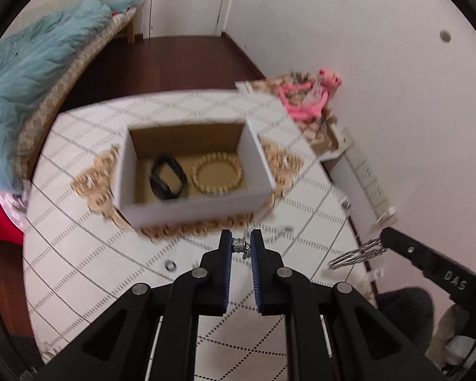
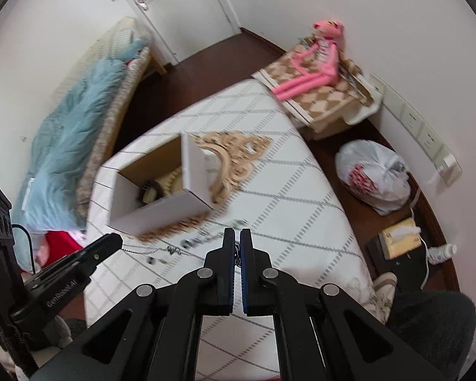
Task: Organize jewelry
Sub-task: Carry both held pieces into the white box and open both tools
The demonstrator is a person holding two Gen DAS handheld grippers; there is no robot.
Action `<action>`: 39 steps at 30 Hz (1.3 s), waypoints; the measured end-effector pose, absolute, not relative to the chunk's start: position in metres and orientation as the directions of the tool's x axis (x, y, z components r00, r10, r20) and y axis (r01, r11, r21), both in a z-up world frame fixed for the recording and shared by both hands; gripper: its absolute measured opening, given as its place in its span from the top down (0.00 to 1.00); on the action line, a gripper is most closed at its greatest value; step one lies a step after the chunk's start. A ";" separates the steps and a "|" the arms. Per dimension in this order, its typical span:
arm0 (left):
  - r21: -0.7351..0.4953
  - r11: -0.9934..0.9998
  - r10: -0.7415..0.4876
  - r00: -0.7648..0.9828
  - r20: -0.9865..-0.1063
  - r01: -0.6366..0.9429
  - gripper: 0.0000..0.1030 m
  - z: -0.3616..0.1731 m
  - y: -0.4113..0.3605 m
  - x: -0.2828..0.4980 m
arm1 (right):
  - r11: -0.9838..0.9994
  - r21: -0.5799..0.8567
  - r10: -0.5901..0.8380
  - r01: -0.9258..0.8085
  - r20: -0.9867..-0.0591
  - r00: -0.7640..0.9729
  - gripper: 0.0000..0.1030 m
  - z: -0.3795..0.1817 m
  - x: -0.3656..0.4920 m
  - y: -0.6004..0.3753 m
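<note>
Your left gripper (image 1: 241,247) pinches a small silver ring (image 1: 239,245) between its blue pads, above the quilted white table (image 1: 85,254). Your right gripper (image 2: 237,247) is clamped on a thin silver chain (image 1: 355,254) that dangles from its tips. Ahead stands the open white box (image 1: 193,208), holding a black band (image 1: 168,176) and, just beside it, a beige beaded bracelet (image 1: 217,174). More small silver pieces (image 2: 200,238) lie loose on the table near the box.
</note>
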State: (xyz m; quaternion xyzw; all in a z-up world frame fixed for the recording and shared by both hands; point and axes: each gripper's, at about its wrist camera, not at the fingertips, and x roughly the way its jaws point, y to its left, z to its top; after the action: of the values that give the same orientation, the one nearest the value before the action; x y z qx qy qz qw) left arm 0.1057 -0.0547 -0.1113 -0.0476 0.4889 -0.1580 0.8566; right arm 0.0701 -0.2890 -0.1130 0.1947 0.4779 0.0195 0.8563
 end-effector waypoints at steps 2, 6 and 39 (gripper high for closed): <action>-0.250 0.941 -0.334 0.497 -0.801 0.229 0.92 -0.090 -0.047 0.112 | 0.922 0.371 0.249 0.115 -0.792 0.557 0.97 -0.098 0.080 -0.281; -0.268 0.932 -0.361 0.533 -0.766 0.245 0.92 -0.055 -0.037 0.129 | 0.929 0.368 0.283 0.030 -0.761 0.584 0.97 -0.069 0.106 -0.257; -0.049 0.998 -0.033 0.416 -0.909 -0.029 0.33 -0.128 0.034 0.247 | 0.965 0.259 0.262 -0.043 -0.950 0.171 0.89 -0.176 0.299 -0.168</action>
State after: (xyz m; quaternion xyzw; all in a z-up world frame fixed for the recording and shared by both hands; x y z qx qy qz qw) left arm 0.2467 0.0337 -0.1284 -0.0284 0.5402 -0.0012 0.8410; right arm 0.2986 -0.1684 -0.1758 0.0863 0.6359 0.1002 0.7603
